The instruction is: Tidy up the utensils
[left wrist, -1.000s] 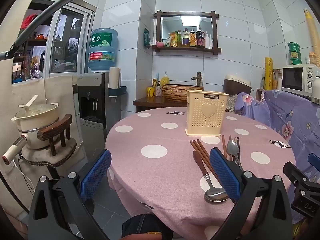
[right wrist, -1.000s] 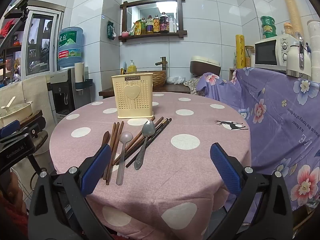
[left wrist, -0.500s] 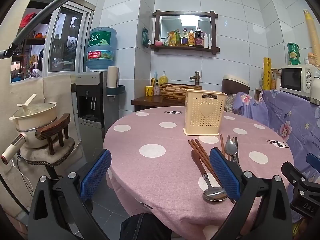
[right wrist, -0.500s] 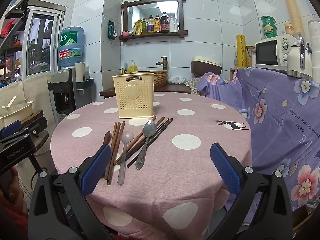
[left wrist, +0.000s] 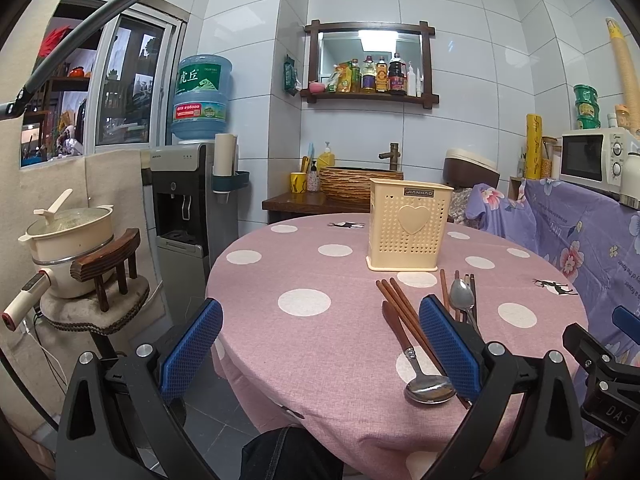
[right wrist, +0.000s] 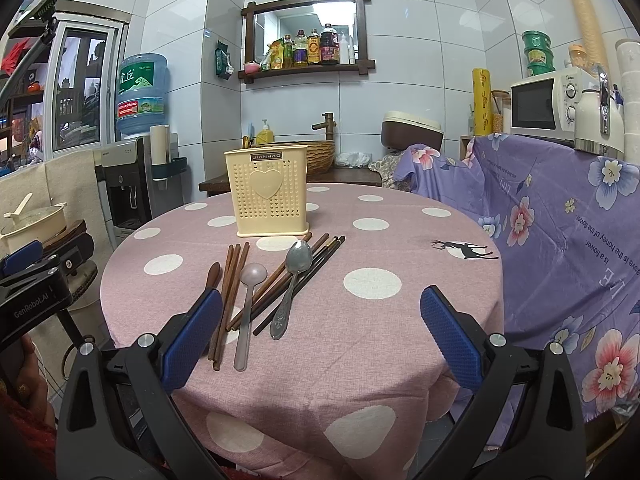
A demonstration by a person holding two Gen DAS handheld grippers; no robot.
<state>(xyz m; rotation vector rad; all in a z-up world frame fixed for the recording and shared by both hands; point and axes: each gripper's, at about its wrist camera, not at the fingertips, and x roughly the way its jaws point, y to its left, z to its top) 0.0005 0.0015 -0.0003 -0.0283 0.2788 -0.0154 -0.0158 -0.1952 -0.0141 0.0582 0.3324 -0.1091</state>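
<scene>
Two claws are in view, both spread wide and carrying nothing.

Left wrist view: my left claw (left wrist: 320, 344) hangs at the near edge of the round table (left wrist: 304, 344), jaws released. Against the view of a second ago the scene has slid only slightly; the holder sits marginally lower and more to the left. Nothing on the cloth has been displaced. The cream utensil holder (left wrist: 408, 226) stands upright ahead and right of the claw. A wooden-handled spoon (left wrist: 416, 364) and brown chopsticks (left wrist: 404, 312) lie just inside my right pad (left wrist: 448, 344).

Right wrist view: my right claw (right wrist: 320, 332) is likewise released, over the near table edge. The change here is a small drift only. Ahead and left of centre lie a pink spoon (right wrist: 248, 312), a metal spoon (right wrist: 294, 280) and dark chopsticks (right wrist: 304, 280); the brown pairs touch my left pad's line of sight. The holder stands beyond them.

Finding: no utensil is yet lifted. I judge the task unstarted, with both claws settling for a first pick.
</scene>
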